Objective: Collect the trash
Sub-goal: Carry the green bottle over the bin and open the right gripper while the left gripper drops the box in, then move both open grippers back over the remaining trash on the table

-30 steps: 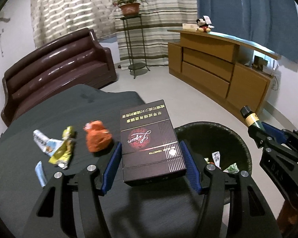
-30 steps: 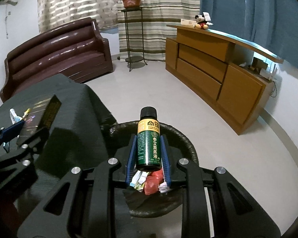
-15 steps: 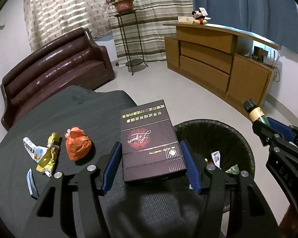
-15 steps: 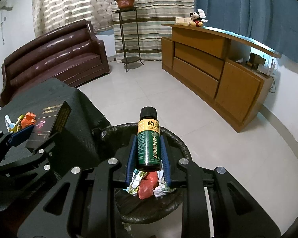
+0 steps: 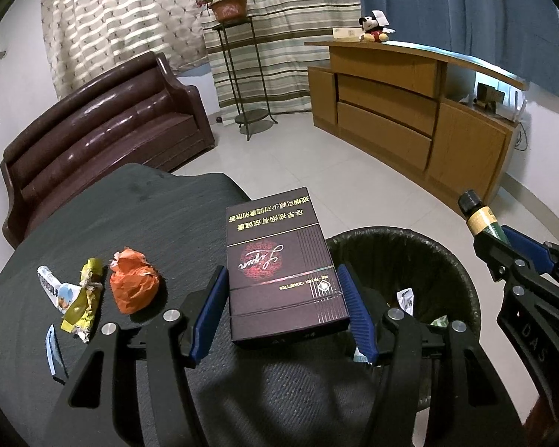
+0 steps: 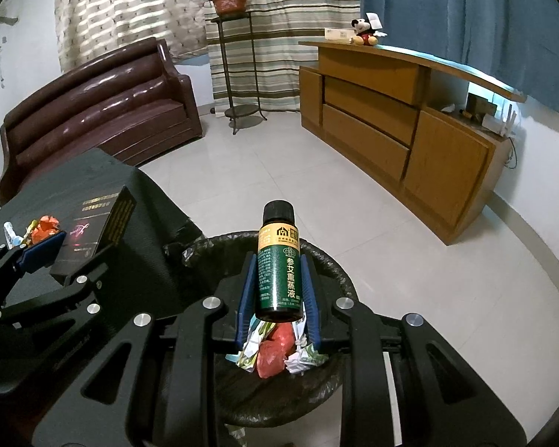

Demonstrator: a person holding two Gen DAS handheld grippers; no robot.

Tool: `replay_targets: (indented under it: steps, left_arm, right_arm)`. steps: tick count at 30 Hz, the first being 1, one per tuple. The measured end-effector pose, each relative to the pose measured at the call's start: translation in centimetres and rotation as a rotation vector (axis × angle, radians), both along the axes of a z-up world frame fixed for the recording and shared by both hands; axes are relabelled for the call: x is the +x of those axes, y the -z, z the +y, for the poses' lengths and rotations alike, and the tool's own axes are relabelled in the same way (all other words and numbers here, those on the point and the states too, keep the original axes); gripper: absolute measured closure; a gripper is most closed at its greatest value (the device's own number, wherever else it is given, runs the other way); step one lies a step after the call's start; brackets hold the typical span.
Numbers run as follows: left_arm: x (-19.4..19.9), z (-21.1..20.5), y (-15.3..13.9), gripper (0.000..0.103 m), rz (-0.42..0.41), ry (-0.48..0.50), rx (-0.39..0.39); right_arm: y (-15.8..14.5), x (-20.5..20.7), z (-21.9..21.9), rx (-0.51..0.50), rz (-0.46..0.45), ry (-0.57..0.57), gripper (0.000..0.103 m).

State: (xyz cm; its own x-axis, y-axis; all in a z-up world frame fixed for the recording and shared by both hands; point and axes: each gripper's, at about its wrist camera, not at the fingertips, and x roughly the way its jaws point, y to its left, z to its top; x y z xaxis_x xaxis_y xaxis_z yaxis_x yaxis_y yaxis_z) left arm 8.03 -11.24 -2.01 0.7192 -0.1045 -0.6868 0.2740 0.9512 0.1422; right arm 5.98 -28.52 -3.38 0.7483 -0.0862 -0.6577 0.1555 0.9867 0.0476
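Holding the left gripper [image 5: 283,311] above the edge of the dark table [image 5: 138,223], you had its two blue pads pressed on the sides of a dark cigarette box [image 5: 279,260]. The box lay flat between the fingers, with its printed face up and its far end pointing to the room. On the table to the left of this gripper there was more trash: a crumpled orange wrapper [image 5: 133,285], a yellow wrapper [image 5: 84,305] just beside it, a white and blue wrapper [image 5: 52,290] touching the yellow one, and a small blue strip [image 5: 52,350] nearer to you.

Your right gripper [image 6: 278,298] was clamped on a small green bottle [image 6: 278,272] with a black cap and a yellow band. The bottle stood almost upright between the blue pads, directly over the black trash bin [image 6: 328,260]. Under the bottle, inside the bin, you could see a red wrapper [image 6: 275,350] and some white and green crumpled papers [image 6: 305,355].

The bin stood on the tiled floor just beside the table, lined with a black bag. In the left wrist view its rim [image 5: 462,279] was to the right of the box, and the bottle [image 5: 480,218] showed at the right edge.
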Motion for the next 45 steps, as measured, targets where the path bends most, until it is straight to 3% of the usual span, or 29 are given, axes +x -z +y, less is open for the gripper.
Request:
replay_targets:
  steps: [21, 24, 34, 45]
  left_arm:
    - [0.5, 0.1, 0.3, 0.041, 0.02, -0.022, -0.017]
    - [0.2, 0.7, 0.1, 0.041, 0.022, -0.038, -0.02]
    - [-0.5, 5.1, 0.1, 0.041, 0.023, -0.128, -0.011]
    - [-1.7, 11.9, -0.7, 0.041, 0.017, -0.259, -0.011]
  right_arm:
    - [0.1, 0.2, -0.5, 0.018, 0.001, 0.017, 0.076]
    - [0.2, 0.0, 0.0, 0.016, -0.004, 0.002, 0.068]
    - [-0.3, -0.3, 3.5, 0.002, -0.004, -0.062, 0.058]
    - [-1.5, -0.6, 9.6, -0.007, -0.015, -0.182, 0.057]
